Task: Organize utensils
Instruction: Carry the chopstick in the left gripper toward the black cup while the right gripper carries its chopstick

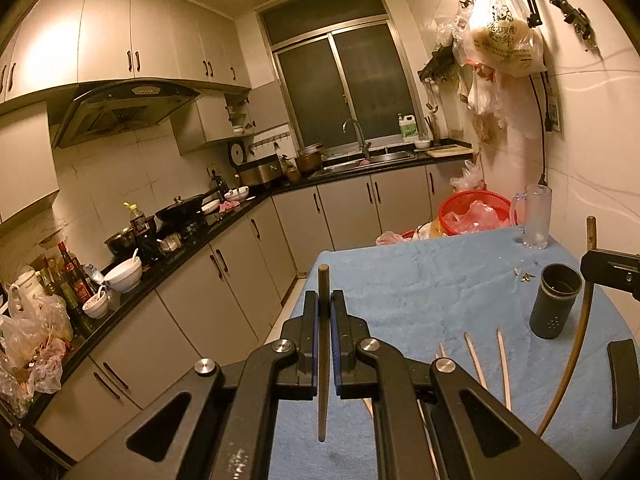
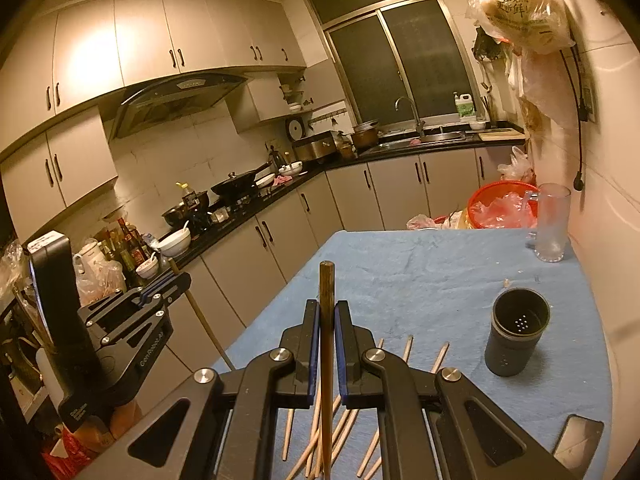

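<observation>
From the left wrist camera, the left gripper (image 1: pixel 324 300) was pinched tight on a dark chopstick (image 1: pixel 323 344) that stood nearly upright between its pads, its blunt end poking above the fingertips and its tip hanging below. Beneath it lay the table under a blue cloth (image 1: pixel 420 276). On the near right of the cloth a few pale chopsticks (image 1: pixel 476 362) lay loose, and right of them stood a dark cylindrical holder (image 1: pixel 554 302), upright and open-topped. A clear glass mug (image 1: pixel 534 216) stood at the far right corner, beside a red basket (image 1: pixel 472 208). At the right edge part of the right gripper (image 1: pixel 610 272) showed, with a second dark stick (image 1: pixel 580 320) curving down from it. From the right wrist camera, the right gripper (image 2: pixel 328 312) was likewise clamped on a dark chopstick (image 2: pixel 327 360) held upright. Below it, near the table's front edge, a heap of pale chopsticks (image 2: pixel 320 436) lay crossed over one another. The holder (image 2: pixel 518 332) stood to the right, apart from them, holes visible in its bottom. To the left, off the table, the left gripper (image 2: pixel 168 286) held its own stick (image 2: pixel 200 316).
</observation>
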Motion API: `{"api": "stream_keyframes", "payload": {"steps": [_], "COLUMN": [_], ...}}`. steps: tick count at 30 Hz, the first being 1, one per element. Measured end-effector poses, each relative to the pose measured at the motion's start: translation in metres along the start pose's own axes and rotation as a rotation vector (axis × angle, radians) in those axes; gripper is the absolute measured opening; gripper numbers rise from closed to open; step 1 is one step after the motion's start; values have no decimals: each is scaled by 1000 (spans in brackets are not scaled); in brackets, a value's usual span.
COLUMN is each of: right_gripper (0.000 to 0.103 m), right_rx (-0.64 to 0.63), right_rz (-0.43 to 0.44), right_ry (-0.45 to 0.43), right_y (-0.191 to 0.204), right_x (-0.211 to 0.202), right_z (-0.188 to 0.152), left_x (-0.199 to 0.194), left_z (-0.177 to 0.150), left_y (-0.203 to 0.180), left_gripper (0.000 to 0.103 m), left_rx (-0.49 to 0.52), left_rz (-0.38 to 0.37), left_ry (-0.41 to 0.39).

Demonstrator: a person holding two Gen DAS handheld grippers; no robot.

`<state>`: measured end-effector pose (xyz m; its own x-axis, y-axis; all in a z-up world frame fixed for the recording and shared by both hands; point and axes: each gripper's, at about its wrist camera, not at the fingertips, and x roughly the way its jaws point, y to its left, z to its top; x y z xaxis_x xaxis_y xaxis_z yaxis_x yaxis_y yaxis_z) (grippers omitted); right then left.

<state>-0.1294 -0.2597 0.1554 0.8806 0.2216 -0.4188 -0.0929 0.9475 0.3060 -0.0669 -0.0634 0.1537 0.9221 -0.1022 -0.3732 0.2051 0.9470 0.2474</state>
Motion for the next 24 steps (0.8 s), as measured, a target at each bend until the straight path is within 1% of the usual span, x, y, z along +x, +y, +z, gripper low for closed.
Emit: {"api": "stream_keyframes", "payload": {"steps": [17, 24], "right_gripper": [8, 8], "right_rx": [-10, -13], "right_rz": [-1, 2], "right_ry": [-32, -35], "right_y": [4, 5], "right_x": [-19, -23], "right_z": [0, 2], "left_x": [-24, -26], "left_z": [2, 2], "left_y": [1, 1], "left_gripper": [6, 6], "left_rx": [5, 8], "left_rz": [16, 21], "left_ry": [-49, -49]}}
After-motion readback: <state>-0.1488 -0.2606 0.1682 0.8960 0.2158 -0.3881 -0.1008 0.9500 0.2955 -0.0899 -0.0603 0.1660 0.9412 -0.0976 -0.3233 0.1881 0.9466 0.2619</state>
